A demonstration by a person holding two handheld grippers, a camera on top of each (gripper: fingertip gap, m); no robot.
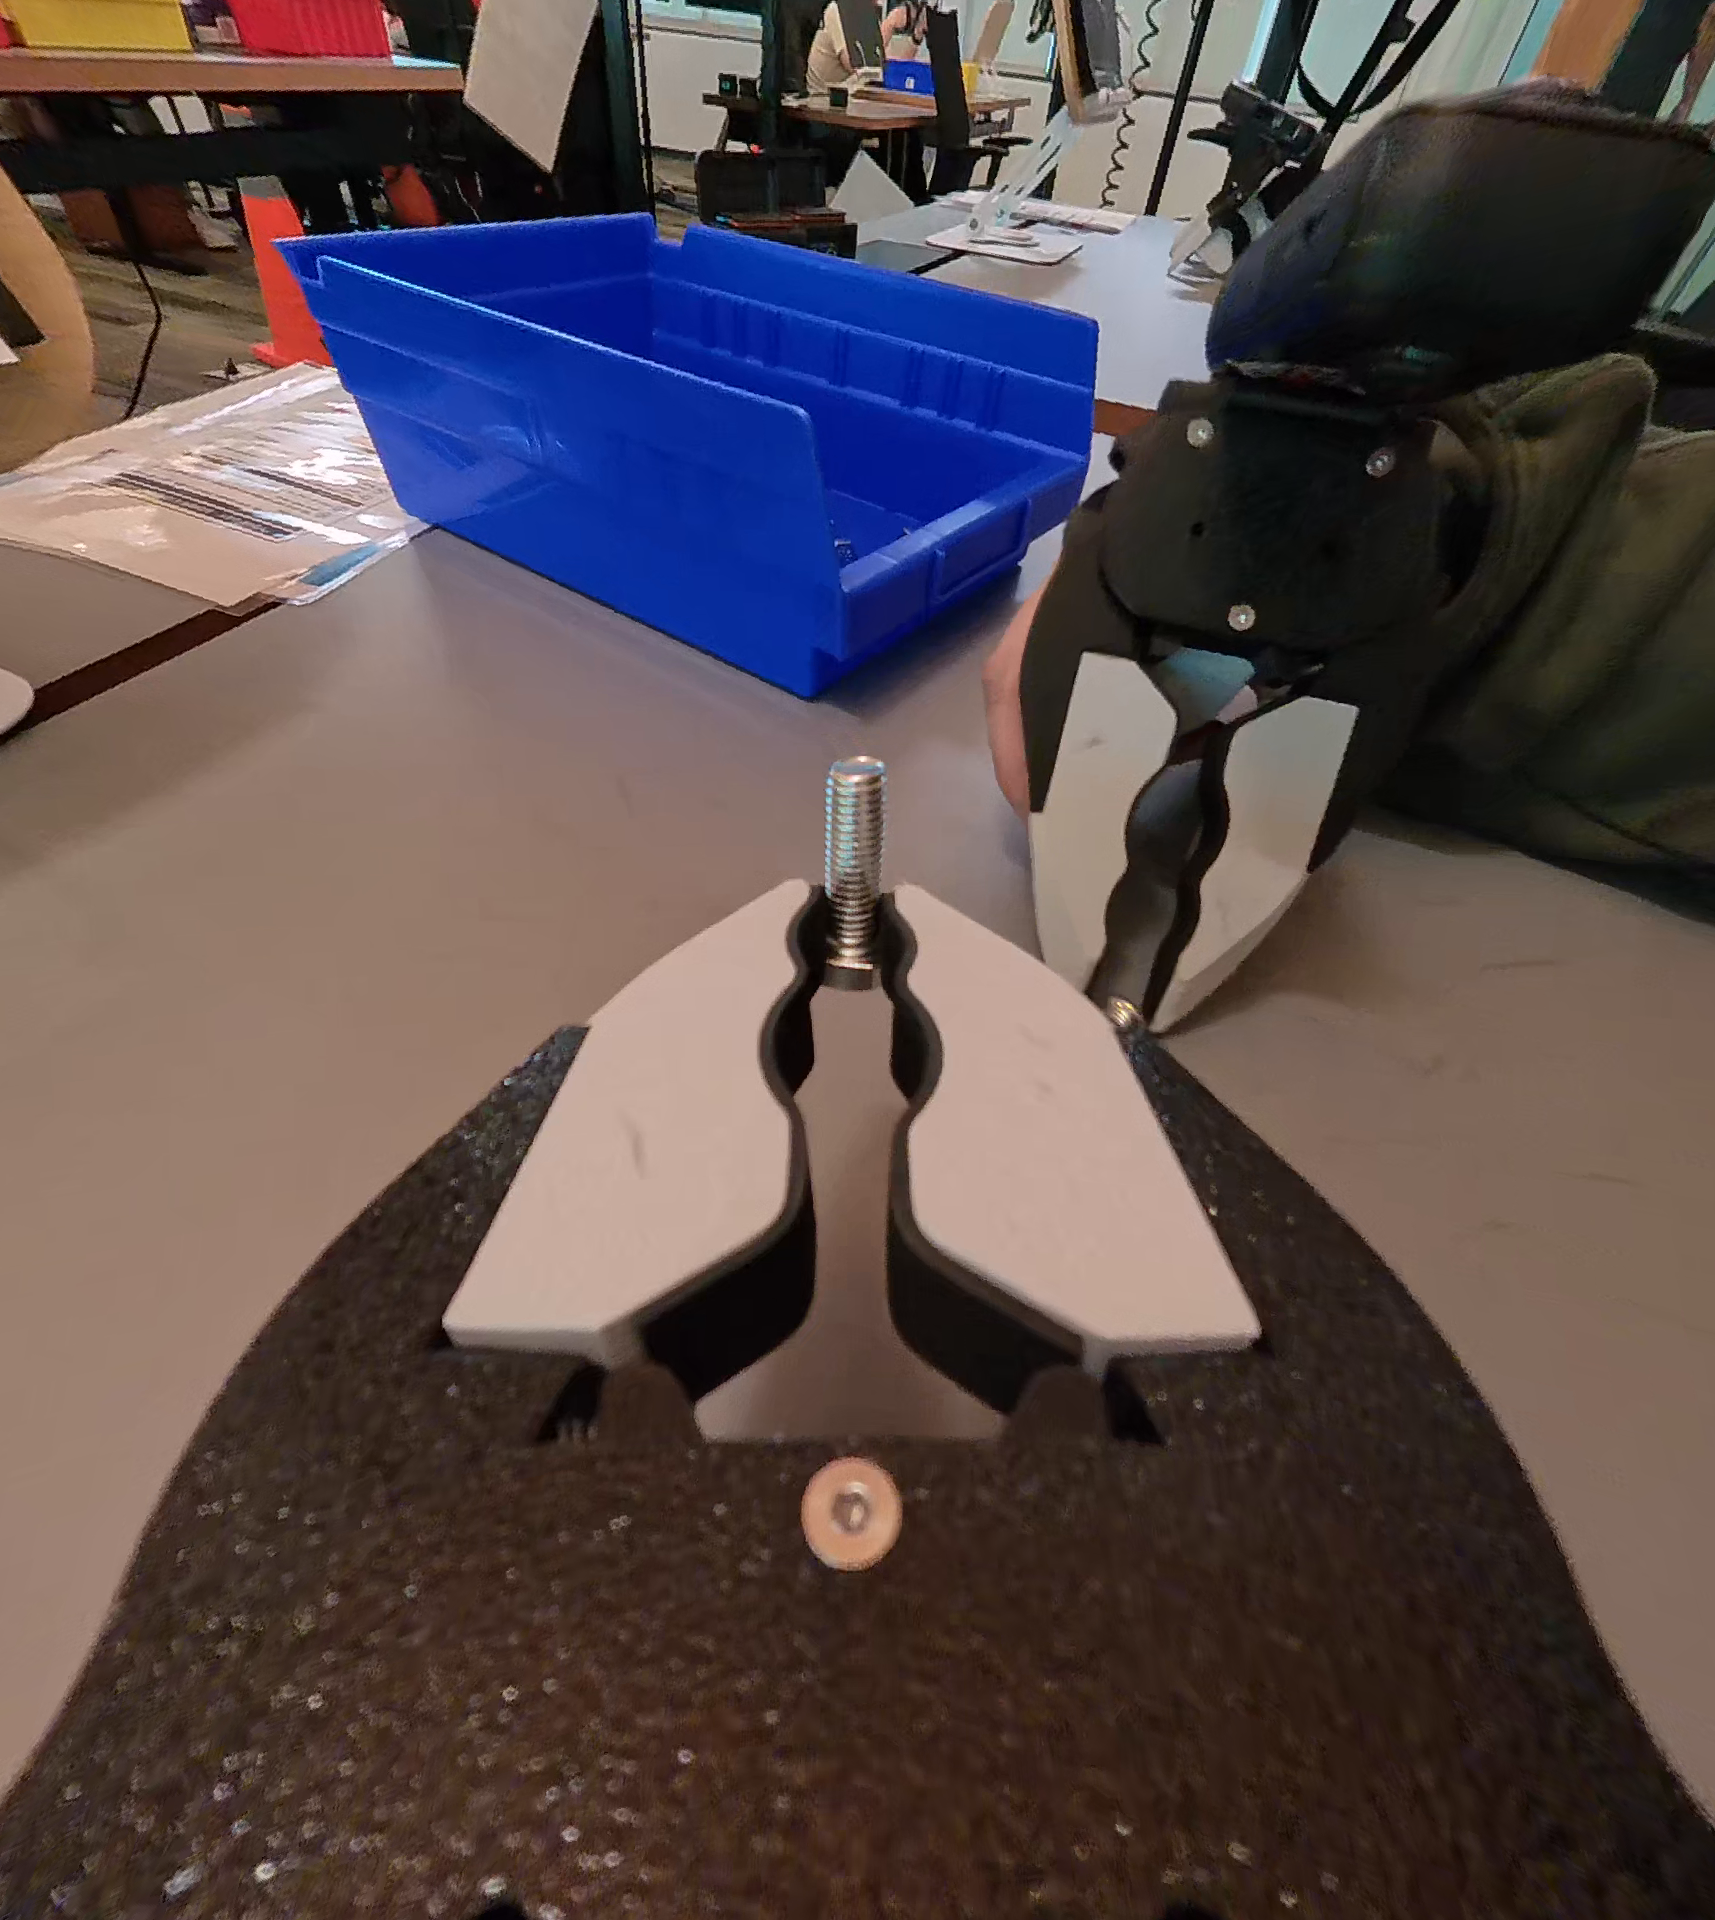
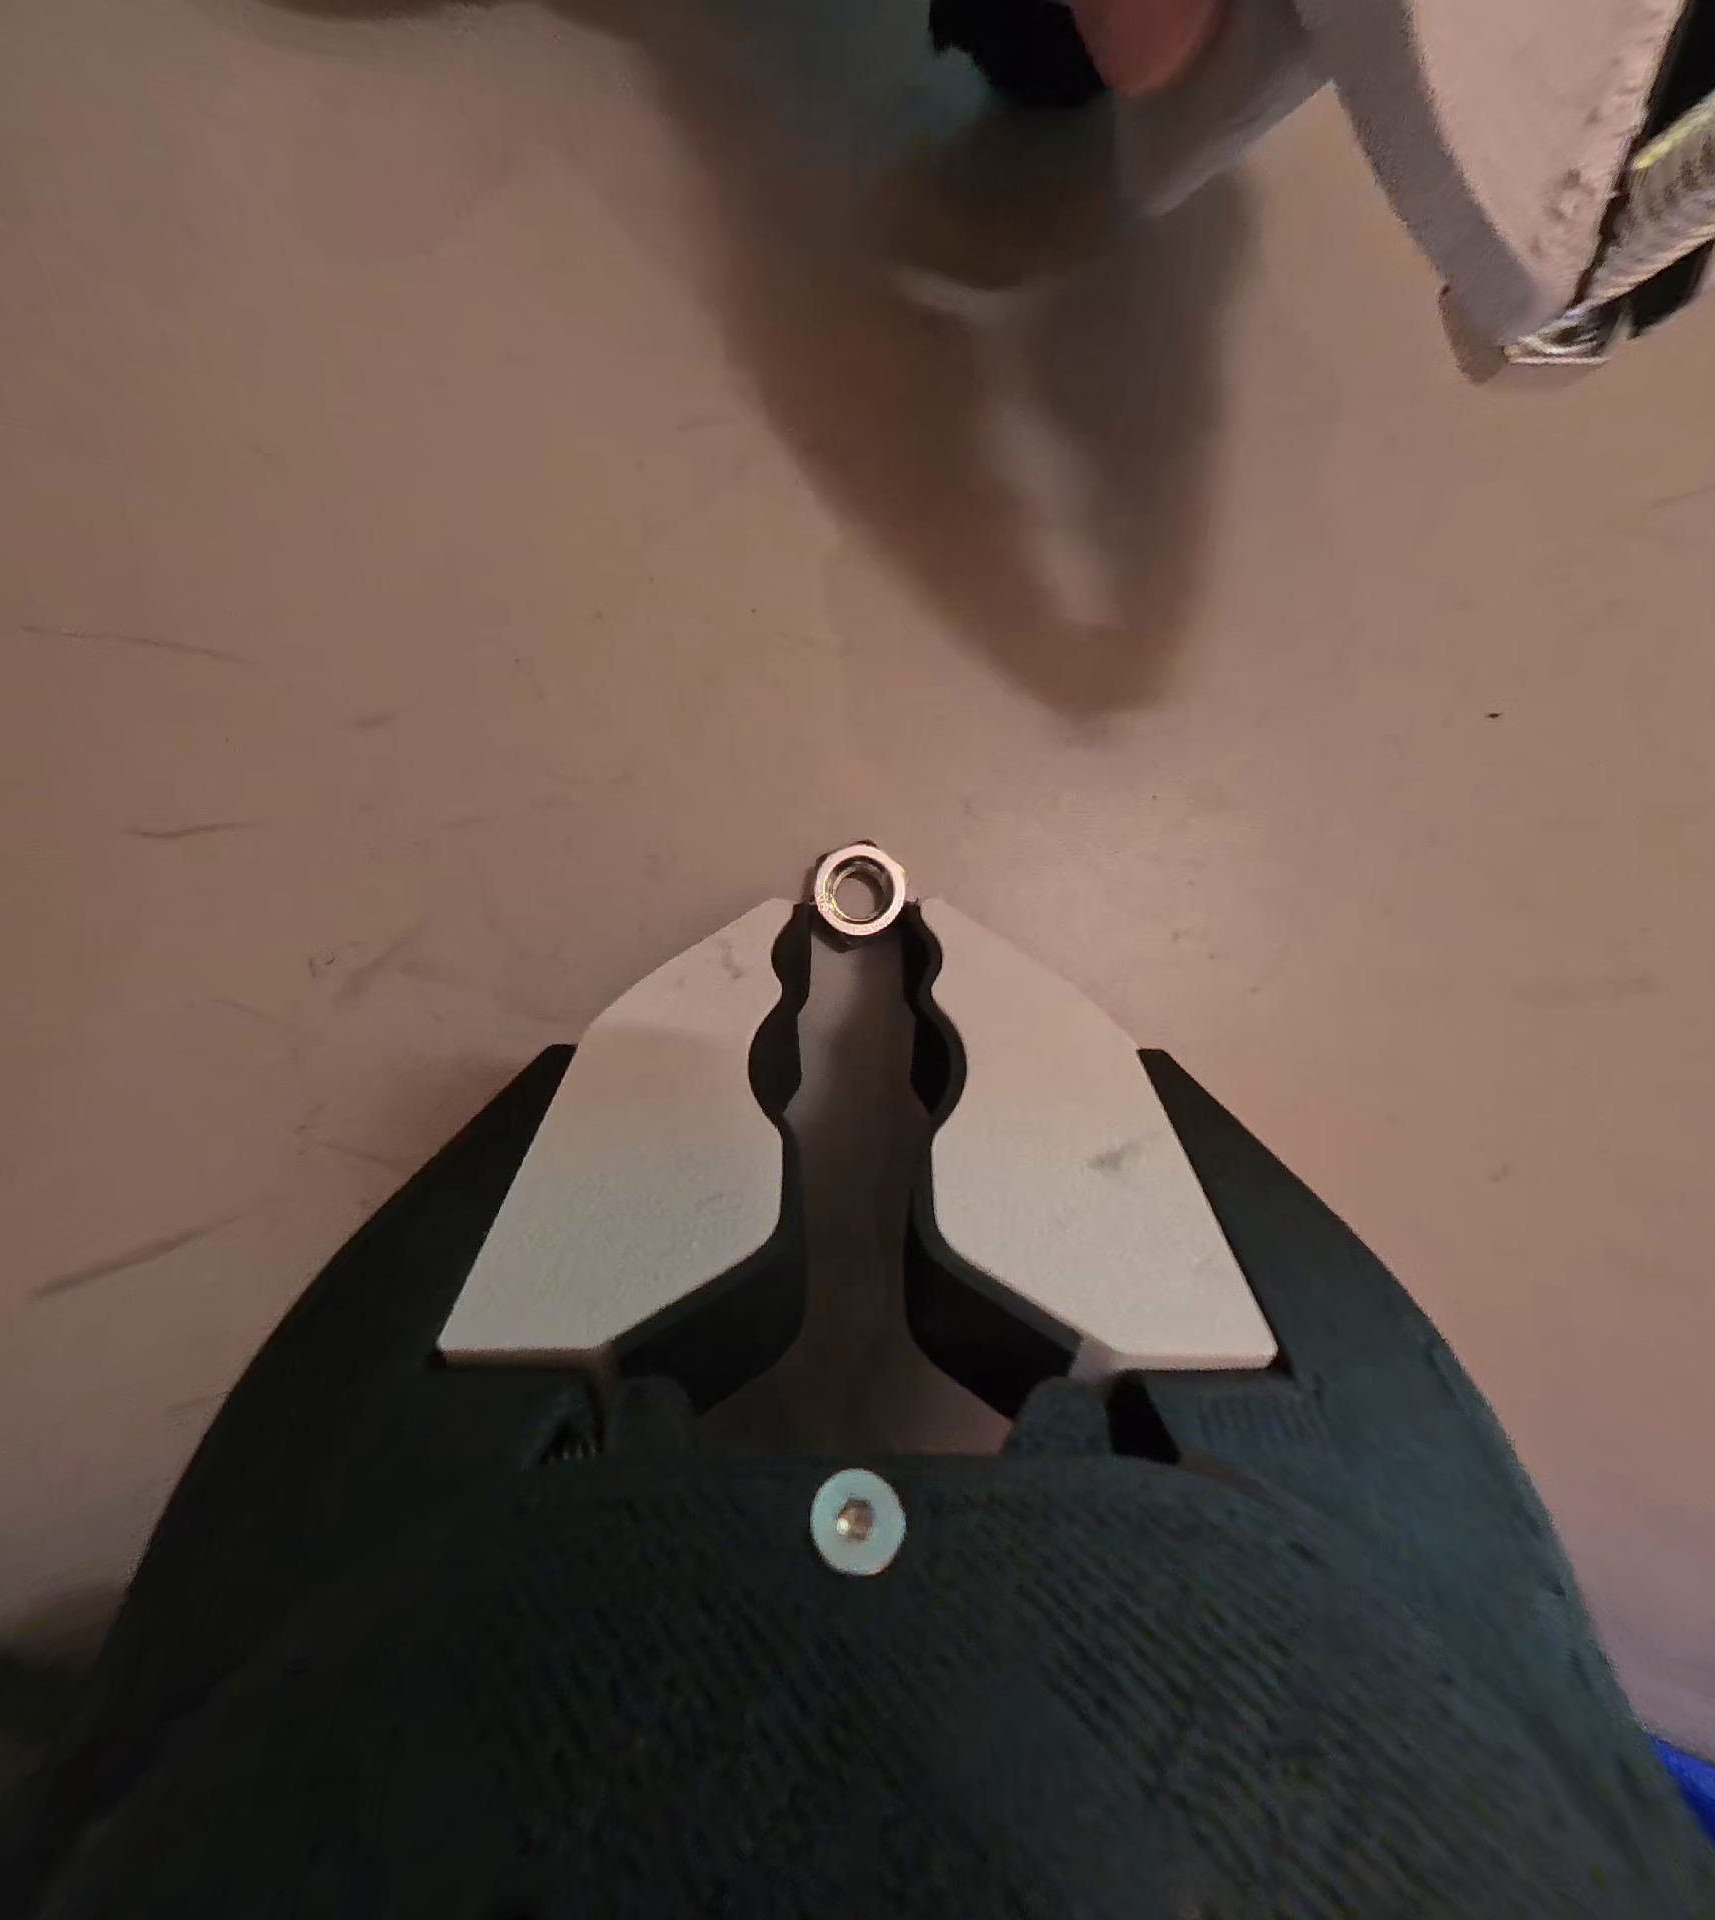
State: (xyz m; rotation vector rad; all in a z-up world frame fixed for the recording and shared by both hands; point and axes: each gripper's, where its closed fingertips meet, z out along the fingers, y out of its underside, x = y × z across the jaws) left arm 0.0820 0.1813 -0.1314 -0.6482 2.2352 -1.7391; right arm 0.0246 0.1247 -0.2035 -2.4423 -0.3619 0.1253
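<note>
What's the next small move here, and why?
Probably lift the right gripper and bring its nut over the bolt. The left gripper holds the bolt with threads exposed; the nut sits pinched low at the table, off to the side.

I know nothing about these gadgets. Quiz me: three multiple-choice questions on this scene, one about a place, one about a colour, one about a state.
1. Where is the open plastic storage bin?
A. on the grey tabletop
B. on the floor
C. hanging from a shelf

2. What colour is that bin?
A. green
B. blue
C. white

3. What is the left hand-held gripper doing?
A. open and holding nothing
B. clamped on a sheet of paper
C. shut on a silver threaded metal bolt

Answers: 1 A, its base rests on the table beyond the bolt. 2 B, all its walls are blue. 3 C, the bolt's lower end sits pinched between the fingertips, its thread sticking out past them.
</note>
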